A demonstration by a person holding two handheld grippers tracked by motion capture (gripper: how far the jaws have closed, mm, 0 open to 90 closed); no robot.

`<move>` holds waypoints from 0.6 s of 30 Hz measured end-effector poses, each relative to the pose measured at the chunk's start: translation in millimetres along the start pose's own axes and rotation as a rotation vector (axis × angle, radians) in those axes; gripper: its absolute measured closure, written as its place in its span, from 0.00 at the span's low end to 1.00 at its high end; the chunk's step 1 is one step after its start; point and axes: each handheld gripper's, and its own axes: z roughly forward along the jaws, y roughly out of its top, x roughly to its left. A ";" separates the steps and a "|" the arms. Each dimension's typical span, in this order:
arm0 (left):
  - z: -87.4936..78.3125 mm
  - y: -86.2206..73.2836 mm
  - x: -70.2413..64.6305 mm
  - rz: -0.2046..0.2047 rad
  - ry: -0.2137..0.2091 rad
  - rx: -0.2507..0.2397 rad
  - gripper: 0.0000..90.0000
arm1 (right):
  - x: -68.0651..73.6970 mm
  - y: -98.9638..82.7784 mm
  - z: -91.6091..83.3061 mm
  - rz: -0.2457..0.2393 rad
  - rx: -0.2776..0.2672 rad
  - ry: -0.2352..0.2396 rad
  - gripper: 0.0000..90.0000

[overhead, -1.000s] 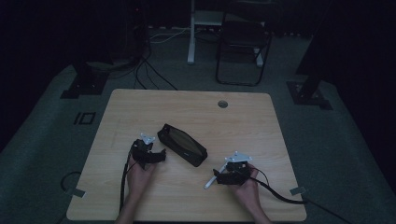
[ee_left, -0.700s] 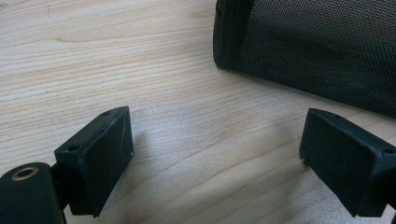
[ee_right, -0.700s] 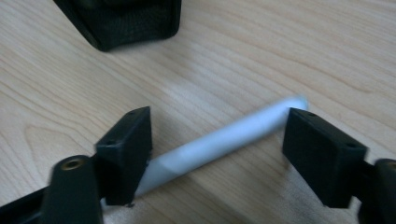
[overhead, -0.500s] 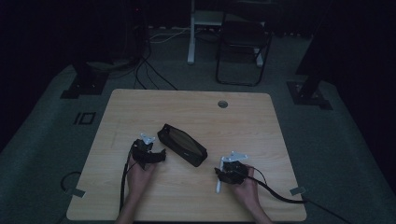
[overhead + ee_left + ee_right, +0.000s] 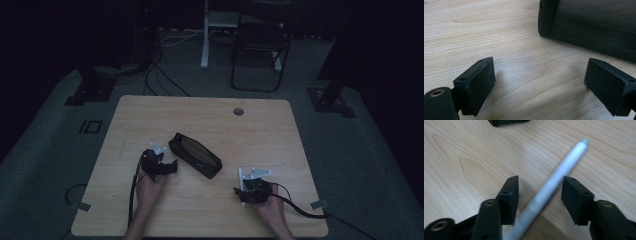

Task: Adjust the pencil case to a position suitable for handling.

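While I look down from the high view, a black pouch (image 5: 195,155) lies mid-table (image 5: 210,115), my left gripper (image 5: 167,166) just beside its near-left end and my right gripper (image 5: 244,192) over a white pen (image 5: 240,176). Through the left gripper view, my jaws gape wide on bare wood, the pouch (image 5: 594,25) just ahead. Through the right gripper view, the pen (image 5: 554,185) lies between half-open jaws, ungripped.

Your light wooden table (image 5: 210,120) carries a black mesh pouch (image 5: 195,154) near its middle and a white pen (image 5: 241,184) toward your right.
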 end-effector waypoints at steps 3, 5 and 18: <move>0.0 0.0 0.0 0.000 0.000 0.000 0.11 | -4.1 -3.1 -3.7 -0.011 0.001 -0.012 0.72; -0.2 0.0 0.1 0.000 0.000 0.000 0.11 | -7.9 -4.1 -5.1 -0.008 0.003 -0.015 0.78; -7.5 -2.8 7.7 0.021 -0.028 -0.023 0.41 | -25.5 -8.6 -10.6 0.001 0.013 -0.030 0.86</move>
